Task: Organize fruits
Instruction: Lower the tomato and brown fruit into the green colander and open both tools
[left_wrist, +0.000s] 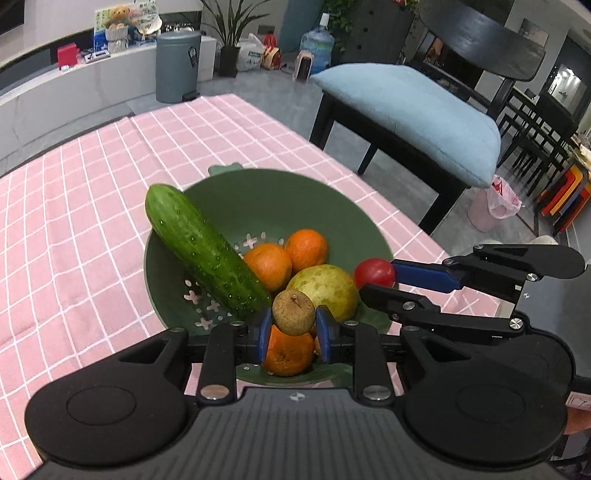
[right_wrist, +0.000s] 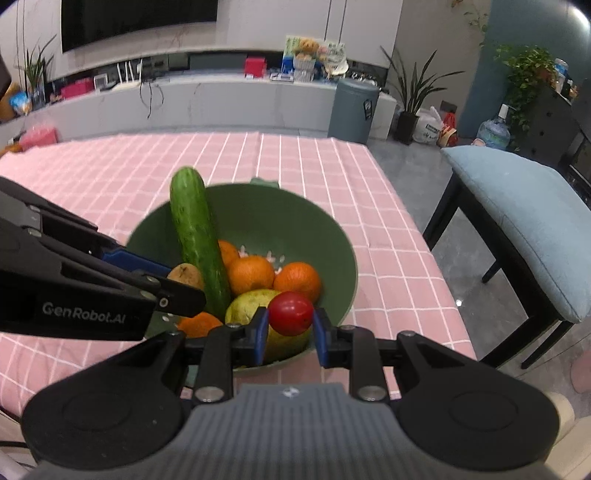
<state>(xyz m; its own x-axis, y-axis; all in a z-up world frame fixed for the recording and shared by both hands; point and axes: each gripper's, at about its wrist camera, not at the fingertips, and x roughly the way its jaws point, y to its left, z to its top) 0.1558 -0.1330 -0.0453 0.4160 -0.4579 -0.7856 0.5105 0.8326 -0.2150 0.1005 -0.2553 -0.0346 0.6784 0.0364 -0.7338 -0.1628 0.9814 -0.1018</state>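
Observation:
A green colander bowl (left_wrist: 280, 199) (right_wrist: 258, 214) on the pink checked cloth holds a cucumber (left_wrist: 203, 251) (right_wrist: 195, 240), several oranges (left_wrist: 306, 249) (right_wrist: 297, 278) and a yellow-green pear (left_wrist: 328, 290) (right_wrist: 247, 302). My left gripper (left_wrist: 293, 332) is shut on a small brown fruit (left_wrist: 293, 312) (right_wrist: 184, 275) above the bowl's near side. My right gripper (right_wrist: 290, 334) is shut on a red tomato (right_wrist: 291, 313) (left_wrist: 373, 272) above the bowl's near right rim.
The pink checked tablecloth (left_wrist: 81, 221) (right_wrist: 110, 173) covers the table. A black chair with a blue cushion (left_wrist: 410, 110) (right_wrist: 524, 206) stands off the table's right edge. A grey bin (left_wrist: 177, 66) and plants stand on the floor beyond.

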